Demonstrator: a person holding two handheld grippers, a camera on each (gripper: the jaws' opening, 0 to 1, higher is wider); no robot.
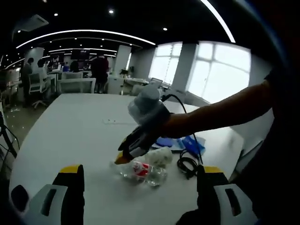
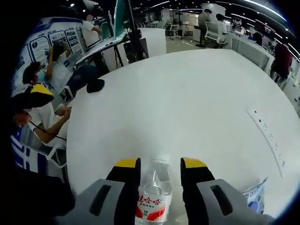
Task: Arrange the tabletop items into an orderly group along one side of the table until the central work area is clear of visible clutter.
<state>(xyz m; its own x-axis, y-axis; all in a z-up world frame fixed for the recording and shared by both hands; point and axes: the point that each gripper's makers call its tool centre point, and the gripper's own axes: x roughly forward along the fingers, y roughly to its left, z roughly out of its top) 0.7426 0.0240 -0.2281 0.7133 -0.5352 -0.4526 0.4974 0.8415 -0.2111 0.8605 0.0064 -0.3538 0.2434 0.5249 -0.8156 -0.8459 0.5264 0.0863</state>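
A clear water bottle with a red label lies on its side on the white table. In the left gripper view the right gripper, held by a person's arm, reaches in from the right with its tips down at the bottle's left end. In the right gripper view the bottle lies lengthwise between the yellow-tipped jaws, cap pointing away, and the right gripper is shut on it. My left gripper hovers short of the bottle, open wide with nothing held.
A crumpled white item, a coiled black cable and a blue packet lie just behind the bottle. A small black object sits by the table's far left edge, where people sit. Desks and chairs stand beyond.
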